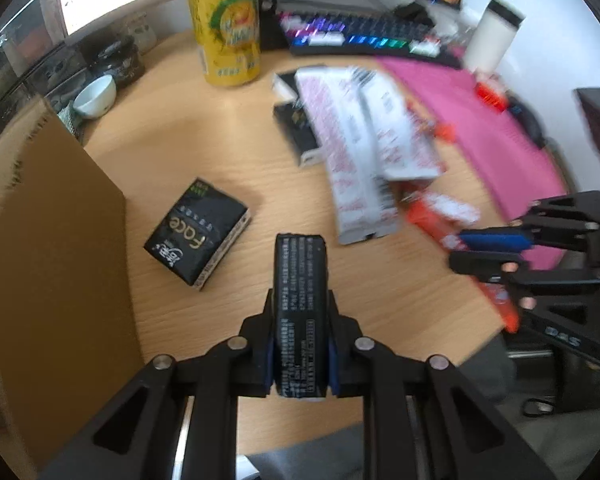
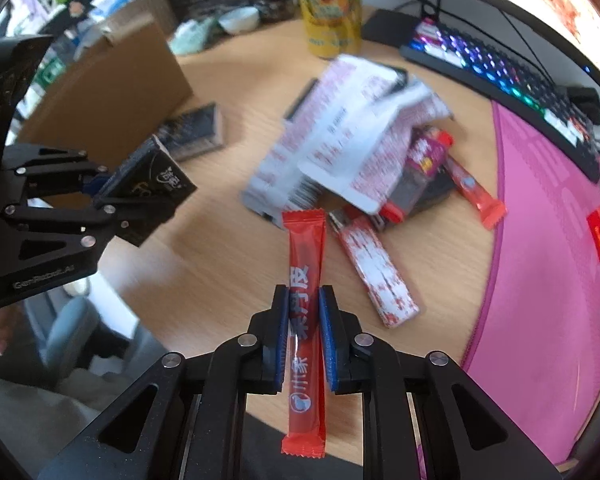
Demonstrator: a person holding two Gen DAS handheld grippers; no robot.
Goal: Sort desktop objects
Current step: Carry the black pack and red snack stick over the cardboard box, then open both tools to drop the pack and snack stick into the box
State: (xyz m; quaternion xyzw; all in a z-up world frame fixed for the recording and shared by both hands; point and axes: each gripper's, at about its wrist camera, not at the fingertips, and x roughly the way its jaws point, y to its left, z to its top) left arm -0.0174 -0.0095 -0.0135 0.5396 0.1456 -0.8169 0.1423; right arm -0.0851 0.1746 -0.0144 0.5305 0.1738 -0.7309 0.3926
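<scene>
Gripping a small black tissue pack with white print (image 1: 300, 312), the left gripper (image 1: 300, 344) has its jaws clamped on both sides, holding it above the light wooden tabletop (image 1: 228, 152). A second black tissue pack (image 1: 198, 232) lies nearby, beside a brown cardboard box (image 1: 60, 240). The right gripper (image 2: 304, 332) has its jaws squeezed on a long red snack stick packet (image 2: 305, 320), near a pile of white and red boxes (image 2: 340, 140).

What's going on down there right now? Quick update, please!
Left gripper shut on black tissue pack. Right gripper shut on red sachet. Nothing blocking.
</scene>
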